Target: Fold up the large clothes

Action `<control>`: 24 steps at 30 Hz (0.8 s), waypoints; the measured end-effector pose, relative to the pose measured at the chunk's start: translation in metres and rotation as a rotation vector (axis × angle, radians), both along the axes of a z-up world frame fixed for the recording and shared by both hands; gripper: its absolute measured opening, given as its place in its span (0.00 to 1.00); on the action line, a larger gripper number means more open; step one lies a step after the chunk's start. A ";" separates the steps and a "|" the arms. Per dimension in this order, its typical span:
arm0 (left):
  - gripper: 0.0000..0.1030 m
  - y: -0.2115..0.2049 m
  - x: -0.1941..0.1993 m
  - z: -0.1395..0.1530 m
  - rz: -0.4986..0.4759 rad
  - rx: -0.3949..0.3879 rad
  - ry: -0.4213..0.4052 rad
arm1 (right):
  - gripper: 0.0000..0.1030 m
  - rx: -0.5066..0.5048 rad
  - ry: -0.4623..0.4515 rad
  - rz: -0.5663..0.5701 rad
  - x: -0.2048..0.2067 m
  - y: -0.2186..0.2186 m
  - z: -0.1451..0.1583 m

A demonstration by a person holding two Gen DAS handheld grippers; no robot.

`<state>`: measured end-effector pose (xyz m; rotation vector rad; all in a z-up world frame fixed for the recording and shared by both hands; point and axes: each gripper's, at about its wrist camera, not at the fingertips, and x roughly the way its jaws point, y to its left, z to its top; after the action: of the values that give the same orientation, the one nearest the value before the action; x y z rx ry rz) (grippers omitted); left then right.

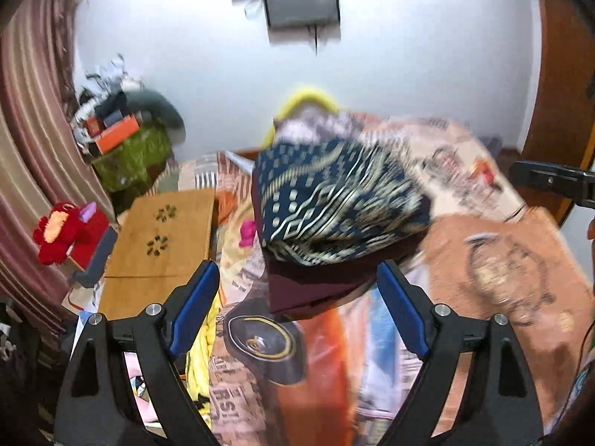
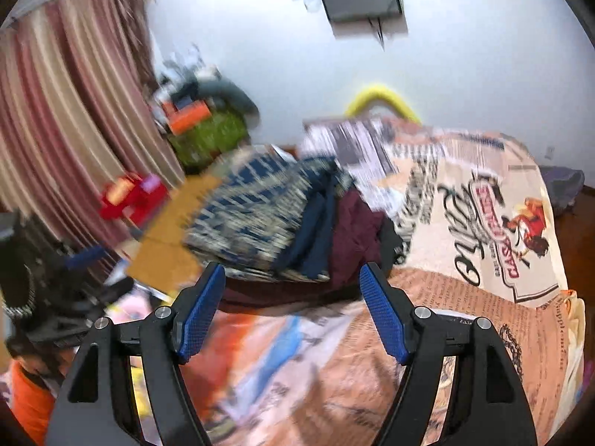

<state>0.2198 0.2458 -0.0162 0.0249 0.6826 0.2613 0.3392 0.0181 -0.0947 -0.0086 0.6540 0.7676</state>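
Left wrist view first: closest to me the left gripper [image 1: 297, 308] hangs over the printed bedspread [image 1: 502, 260] with its blue pads spread wide and nothing between them. Just beyond the fingertips sits the folded patterned garment [image 1: 334, 200], navy with cream motifs, resting on a maroon folded piece [image 1: 316, 286]. I judge this a stack of finished folds, set toward the bed's left side to keep the spread free for the next large piece. At the right edge a dark bit of the other tool shows.

From the right wrist view, the right gripper [image 2: 293, 308] is also parted, somewhat less wide, and empty above the spread. The same stack lies just ahead, and from here its open, layered edges face the gripper, navy over maroon. The bundle's long axis seems to run from near left to far right across the bed, though blur makes that uncertain.

Farther off, a wooden lap table [image 1: 160, 238] lies beside the stack, then a red plush toy [image 1: 67, 230] by the striped curtain [image 1: 33, 111], and a wall-mounted screen [image 1: 301, 3] high on the white wall.
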 end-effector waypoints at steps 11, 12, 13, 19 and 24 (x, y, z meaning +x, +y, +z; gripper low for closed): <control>0.84 -0.085 -0.148 0.120 0.010 0.057 -0.431 | 0.70 0.213 -0.429 0.042 -0.171 -0.056 0.097; 0.84 -0.094 -0.161 0.123 0.006 0.064 -0.469 | 0.70 0.223 -0.454 0.039 -0.180 -0.058 0.096; 0.84 -0.101 -0.172 0.124 0.006 0.072 -0.498 | 0.70 0.232 -0.473 0.038 -0.188 -0.060 0.097; 0.94 -0.138 -0.222 0.118 0.053 0.144 -0.628 | 0.79 0.249 -0.527 0.011 -0.216 -0.059 0.087; 0.99 -0.144 -0.235 0.105 0.057 0.112 -0.637 | 0.92 0.241 -0.542 -0.021 -0.219 -0.057 0.076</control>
<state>-0.0147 0.1016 0.0888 0.0273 0.0345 0.3403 0.1198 -0.0386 -0.0184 0.0106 0.0449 0.7773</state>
